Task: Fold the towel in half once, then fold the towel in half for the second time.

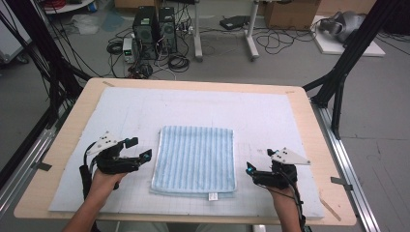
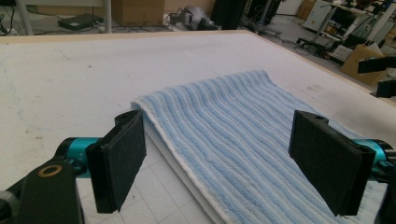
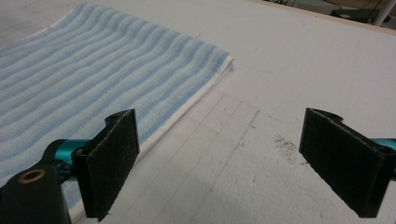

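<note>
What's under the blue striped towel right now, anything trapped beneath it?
The towel lies flat on the white gridded mat that covers the wooden table. Its edge shows folded layers and no bulge, but whatever lies between or beneath them is covered. Both open grippers, left and right, sit beside it.

Each hand-held unit is a black gripper. The left gripper (image 1: 138, 150) and the right gripper (image 1: 258, 166) each carry a grey three-cornered plate on top, light in tone with small dark fastening points. A black cable trails from the rear of each body back along the forearm. The forearms are bare; no sleeve is visible in the high view.

In the gripper views, each jaw is a flat rectangular black block faced with a finely textured pad. Each block mounts on a teal anodised cylindrical fitting. A black bracket at lower left holds a brass-coloured ring insert.
</note>
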